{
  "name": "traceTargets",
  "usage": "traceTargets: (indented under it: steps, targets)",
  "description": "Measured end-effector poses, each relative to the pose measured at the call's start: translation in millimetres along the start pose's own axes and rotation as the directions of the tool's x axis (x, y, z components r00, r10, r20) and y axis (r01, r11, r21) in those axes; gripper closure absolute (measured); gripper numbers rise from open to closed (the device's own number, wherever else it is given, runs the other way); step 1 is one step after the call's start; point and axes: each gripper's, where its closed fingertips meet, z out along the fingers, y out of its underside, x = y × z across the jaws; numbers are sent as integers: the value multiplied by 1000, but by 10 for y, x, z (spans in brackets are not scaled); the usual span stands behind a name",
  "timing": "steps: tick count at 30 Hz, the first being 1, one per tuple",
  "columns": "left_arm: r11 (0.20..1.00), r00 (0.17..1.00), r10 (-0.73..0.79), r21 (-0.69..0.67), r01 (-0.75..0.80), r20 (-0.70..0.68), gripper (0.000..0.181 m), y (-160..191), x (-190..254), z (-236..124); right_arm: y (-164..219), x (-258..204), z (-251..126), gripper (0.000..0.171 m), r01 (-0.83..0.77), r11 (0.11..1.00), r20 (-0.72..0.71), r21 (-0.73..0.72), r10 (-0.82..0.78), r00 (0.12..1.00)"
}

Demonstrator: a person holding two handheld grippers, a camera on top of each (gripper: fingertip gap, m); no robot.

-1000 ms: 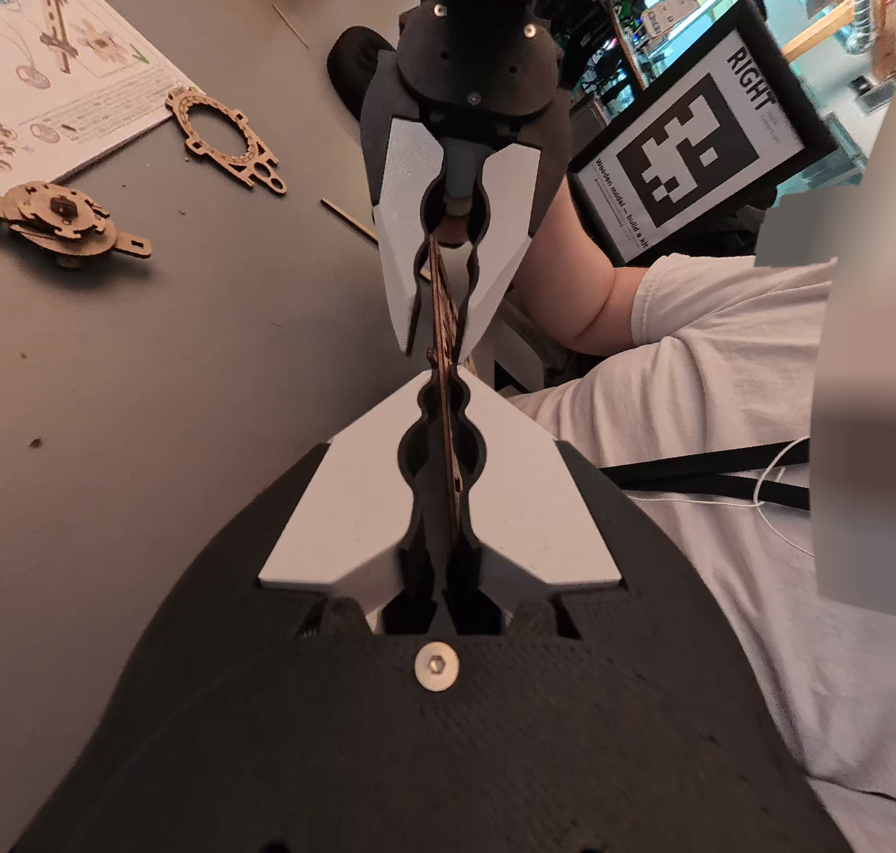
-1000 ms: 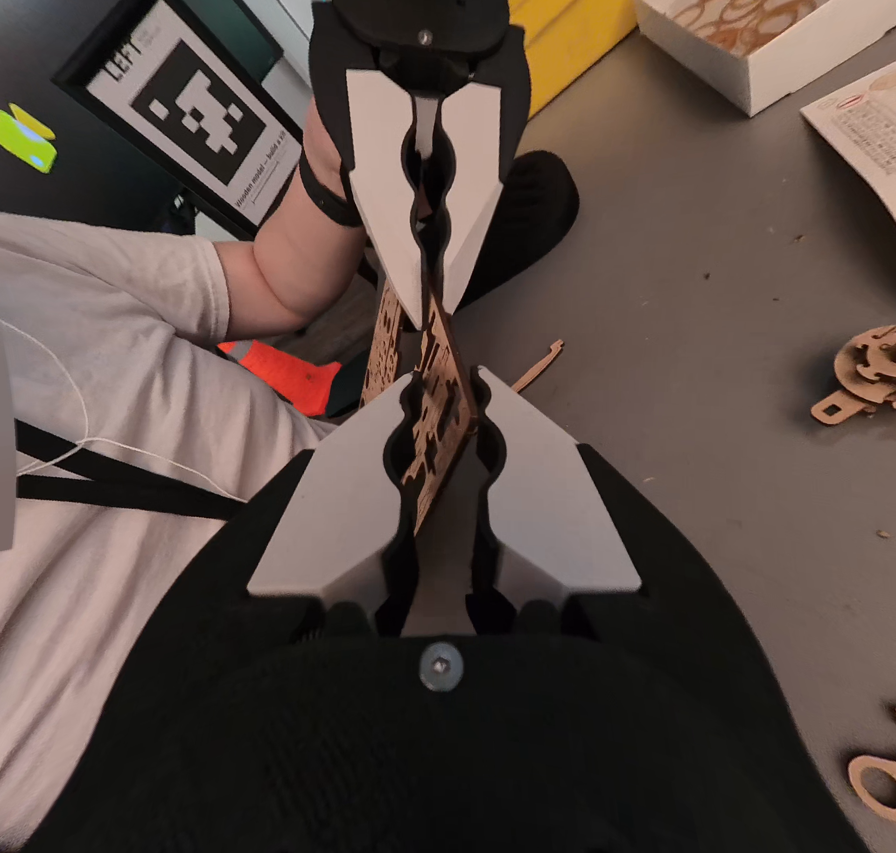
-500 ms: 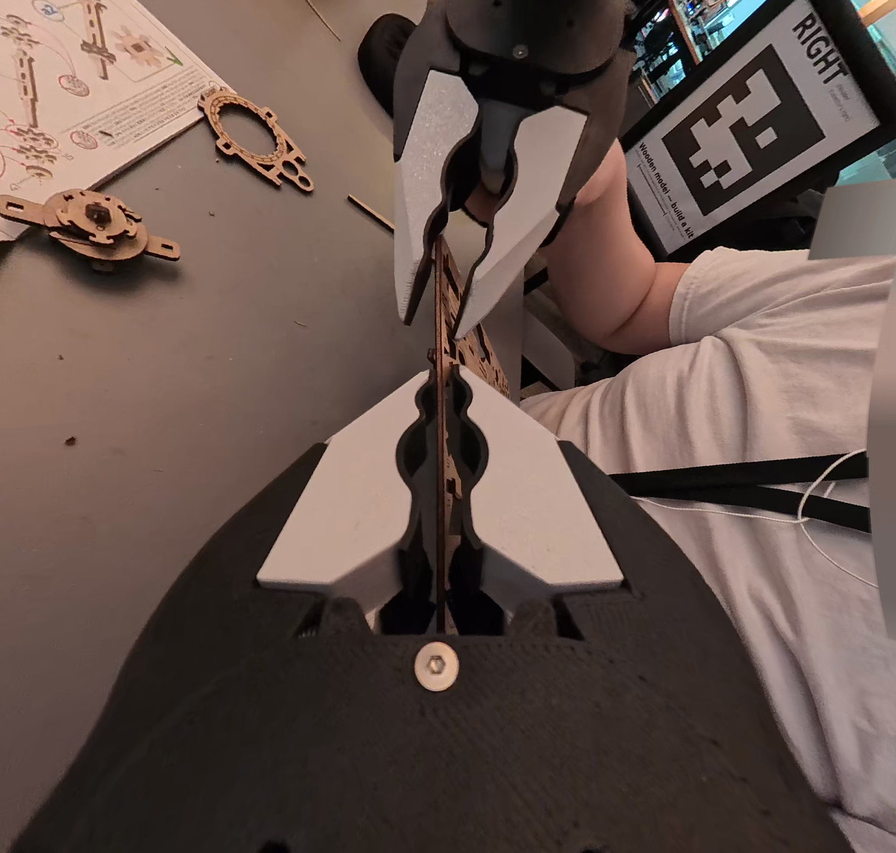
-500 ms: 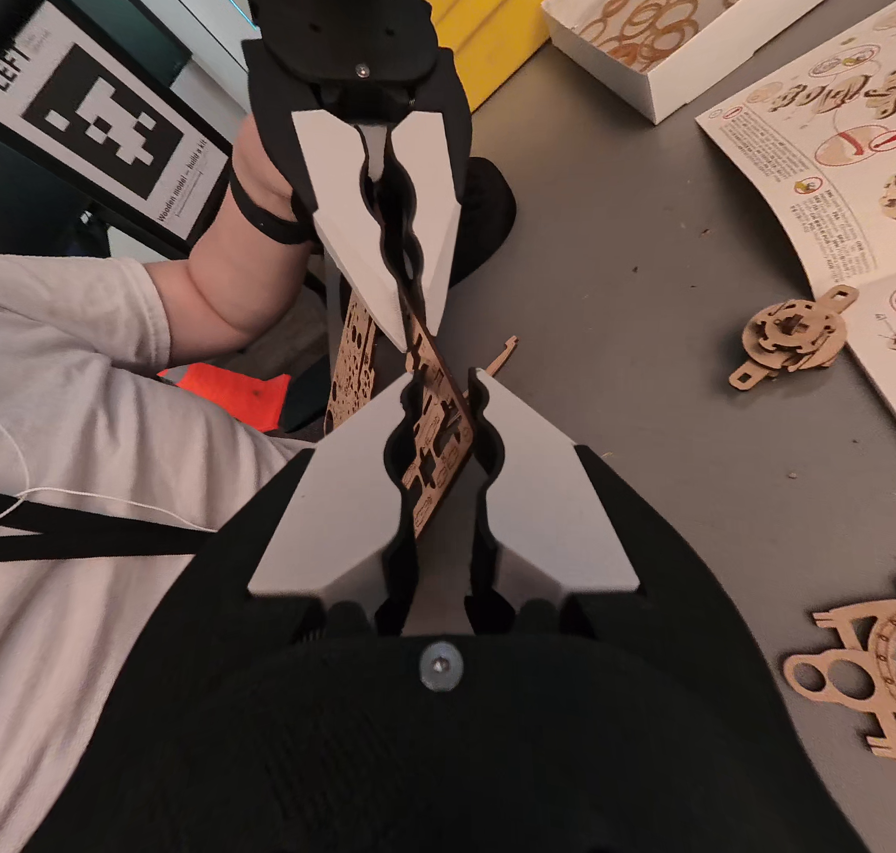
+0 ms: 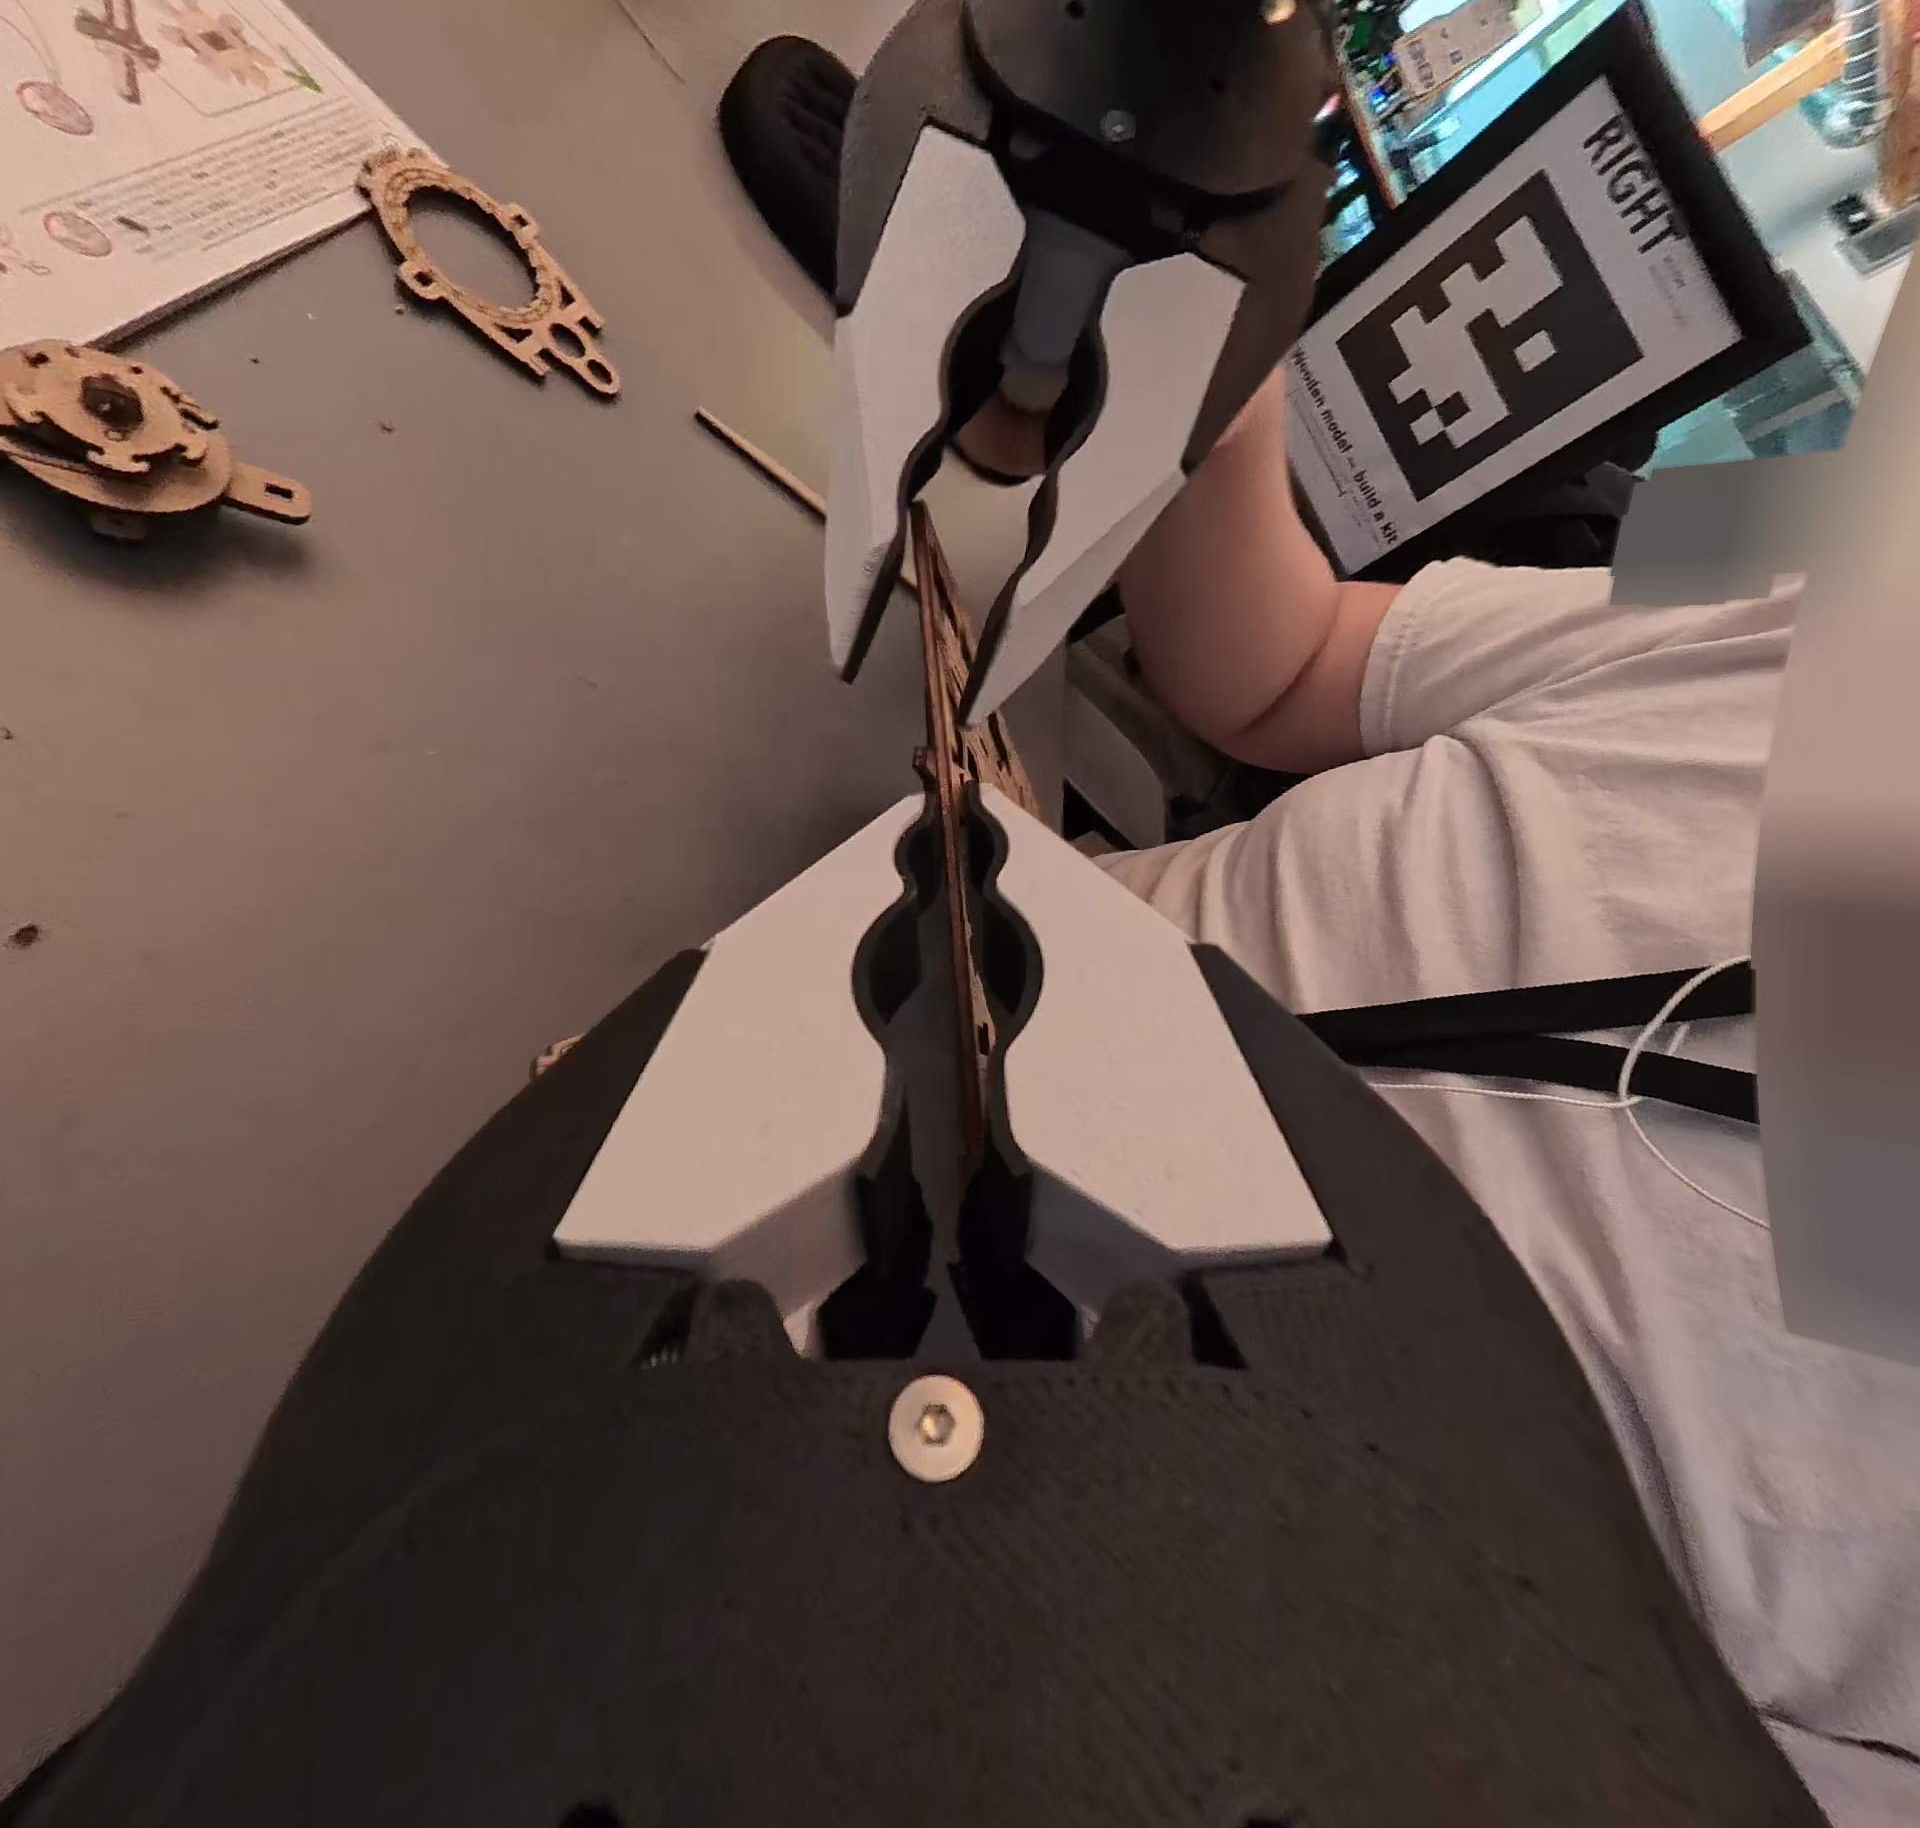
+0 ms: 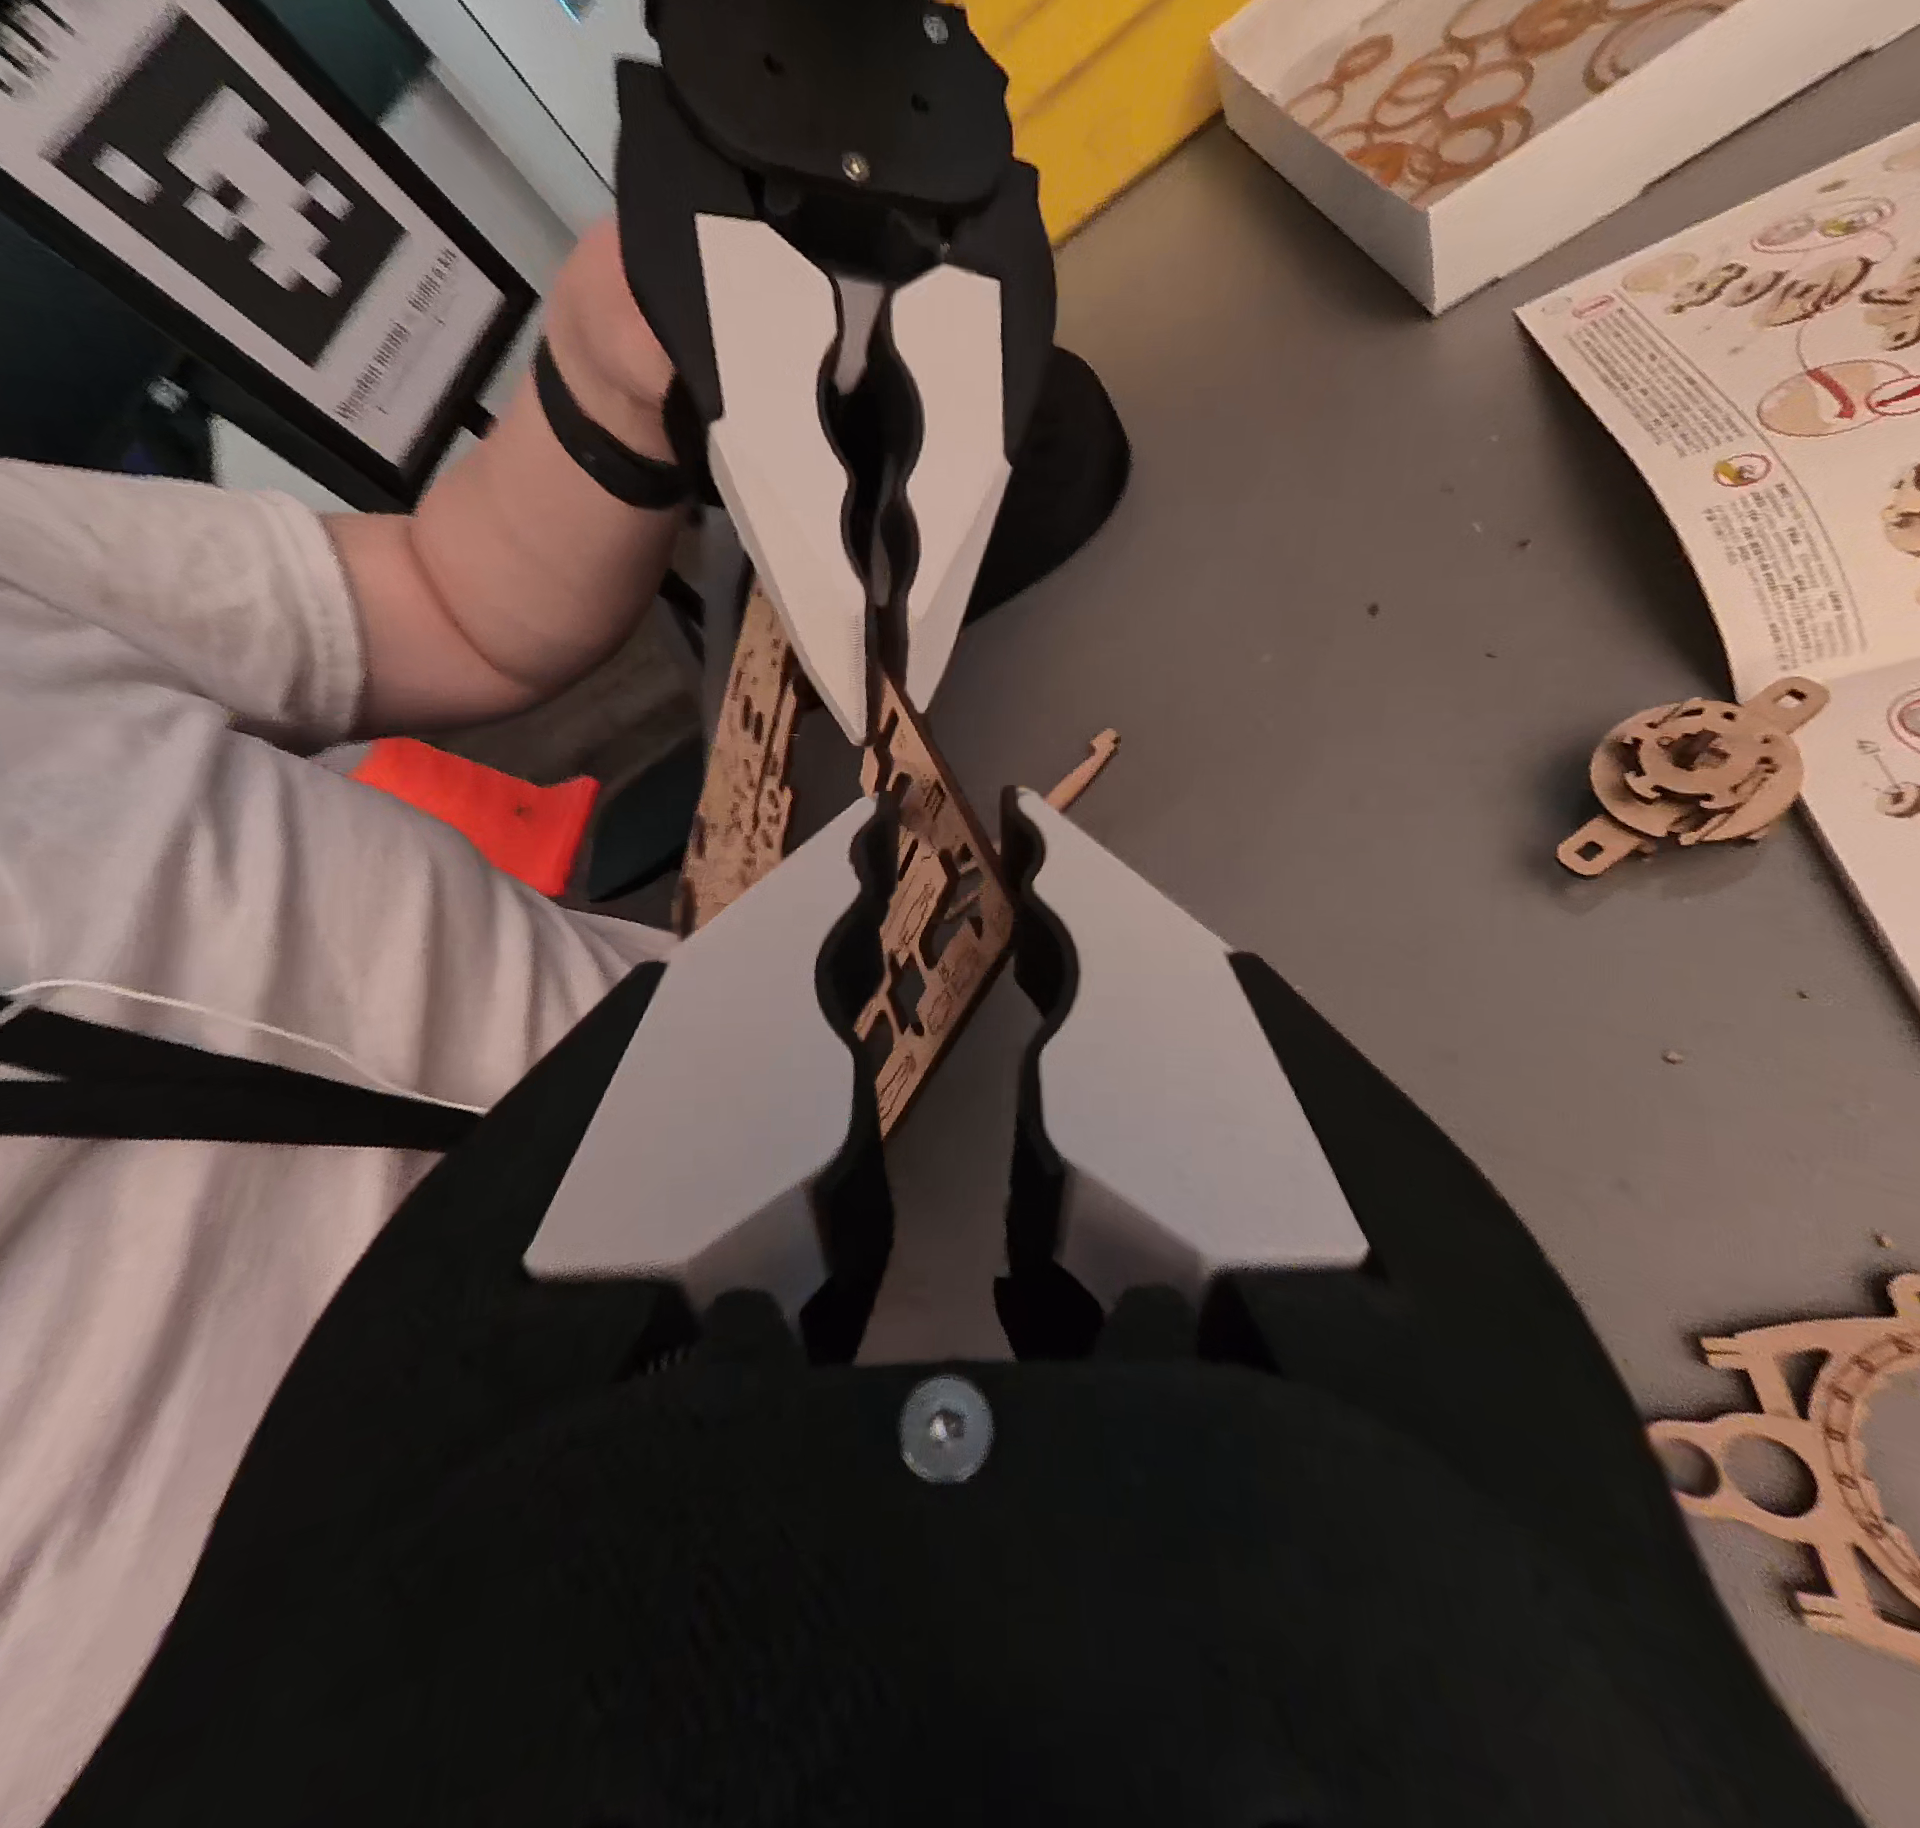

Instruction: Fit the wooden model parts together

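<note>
there's writing on two black-framed marker signs propped behind the person's arms. fine print also runs across the illustrated instruction sheet on the grey table.

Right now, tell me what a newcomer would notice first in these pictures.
First, the two grippers meeting tip to tip above the grey table: the left gripper is shut on a thin wooden sheet, while the right gripper stands open around the sheet's other end. Next, the loose parts on the table: a round wooden assembly beside the instruction sheet, and an oval wooden ring.
</note>
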Motion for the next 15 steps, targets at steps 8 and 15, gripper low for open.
traceTargets:
  steps: [8, 15]
  targets:
    - [991, 994, 104, 84, -101, -34, 174, -164, 213, -132, -138, -194, -202, 168, -29, 989, 200, 146, -1, 980]
    - [989, 996, 58, 142, -49, -61, 163, -326, 20, -335, -78, -249, -155, 167, 58, 991, 249, 121, -87, 965]
